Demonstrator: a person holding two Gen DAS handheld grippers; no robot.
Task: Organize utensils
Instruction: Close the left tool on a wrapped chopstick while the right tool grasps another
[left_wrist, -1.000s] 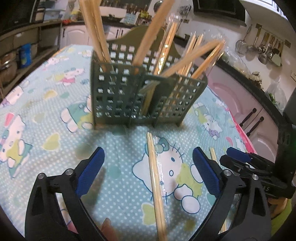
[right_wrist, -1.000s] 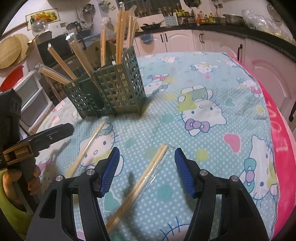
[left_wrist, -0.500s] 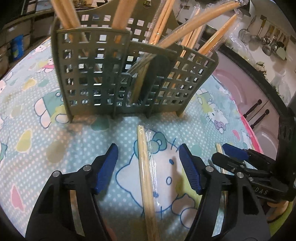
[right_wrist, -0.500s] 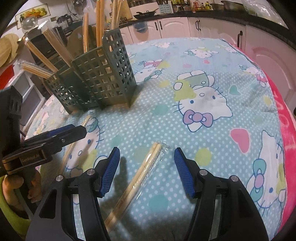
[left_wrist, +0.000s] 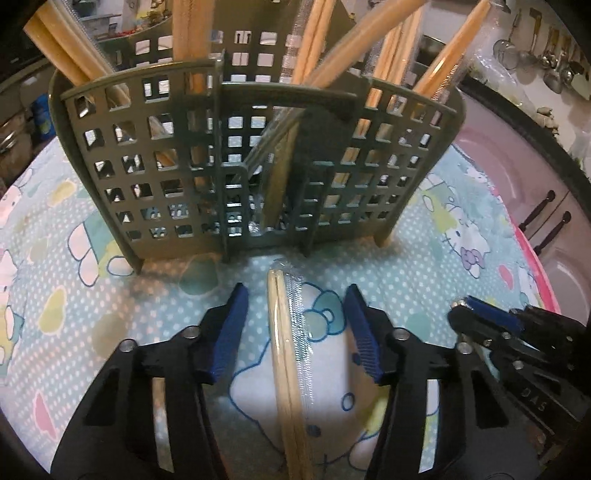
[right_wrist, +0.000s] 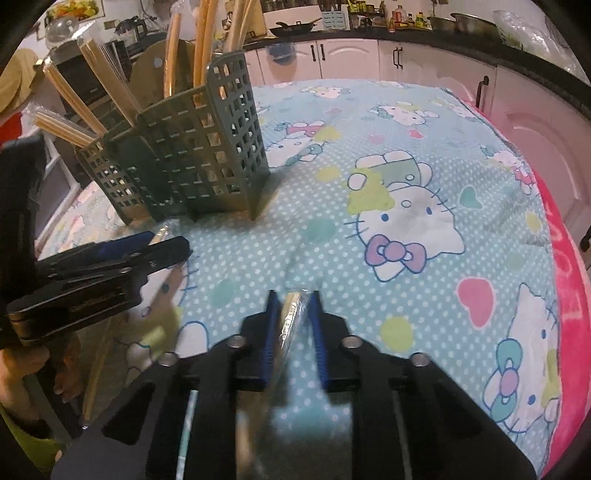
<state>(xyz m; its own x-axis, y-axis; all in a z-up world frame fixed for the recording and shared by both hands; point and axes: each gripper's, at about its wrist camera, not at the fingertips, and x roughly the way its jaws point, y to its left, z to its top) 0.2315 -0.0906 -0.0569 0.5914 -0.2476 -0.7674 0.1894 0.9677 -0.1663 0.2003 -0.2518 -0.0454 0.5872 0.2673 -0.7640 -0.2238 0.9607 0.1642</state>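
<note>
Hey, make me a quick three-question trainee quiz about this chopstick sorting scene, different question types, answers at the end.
1. True or false: the plastic-wrapped wooden chopsticks between the left hand-held gripper pads lie flat on the cartoon-cat tablecloth.
2. Which stands nearer the green perforated plastic utensil caddy? A) left hand-held gripper B) right hand-held gripper
3. Fill in: the right gripper's blue pads are closing around a second wrapped pair of ____.

Key: 1 true; 2 A; 3 chopsticks.
</note>
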